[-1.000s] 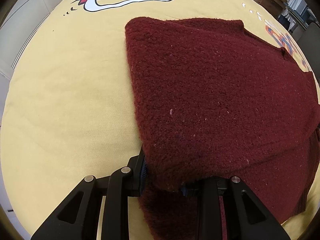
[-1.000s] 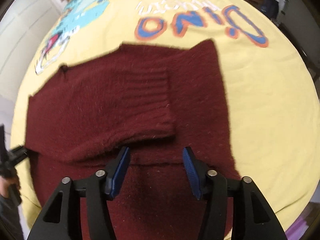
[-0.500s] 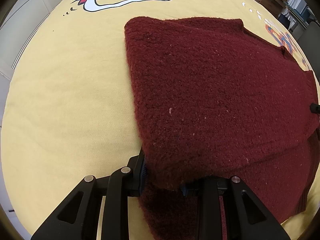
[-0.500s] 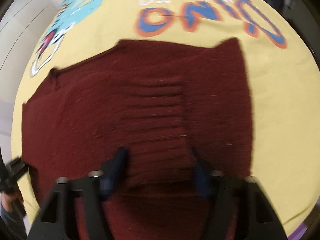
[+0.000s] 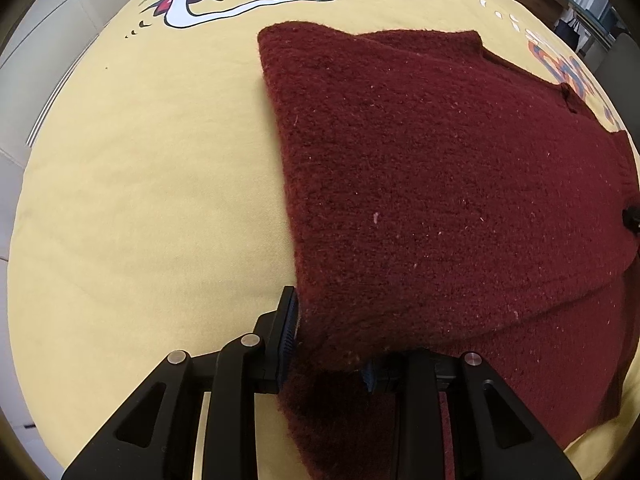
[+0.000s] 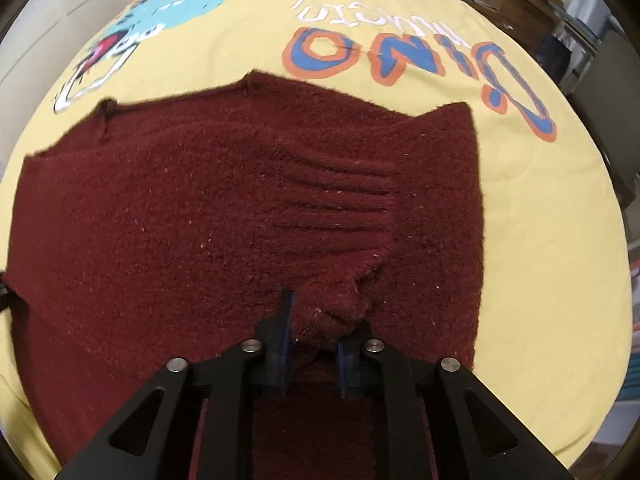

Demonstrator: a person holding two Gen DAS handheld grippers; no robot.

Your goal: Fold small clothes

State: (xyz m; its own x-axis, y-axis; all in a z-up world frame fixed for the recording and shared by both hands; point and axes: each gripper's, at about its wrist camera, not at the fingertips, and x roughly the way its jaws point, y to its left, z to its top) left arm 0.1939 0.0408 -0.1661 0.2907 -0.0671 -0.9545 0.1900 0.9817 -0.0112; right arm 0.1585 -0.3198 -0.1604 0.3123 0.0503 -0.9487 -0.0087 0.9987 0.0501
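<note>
The right gripper point(image 6: 314, 340) has just been closing its jaws onto the maroon sweater point(image 6: 240, 216); the left gripper point(image 5: 328, 344) already pinches its near corner, so both can lift.

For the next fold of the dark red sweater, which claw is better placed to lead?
Probably neither alone. The left claw grips the sweater at its edge; the right claw, just closing, pinches the ribbed cuff.
</note>
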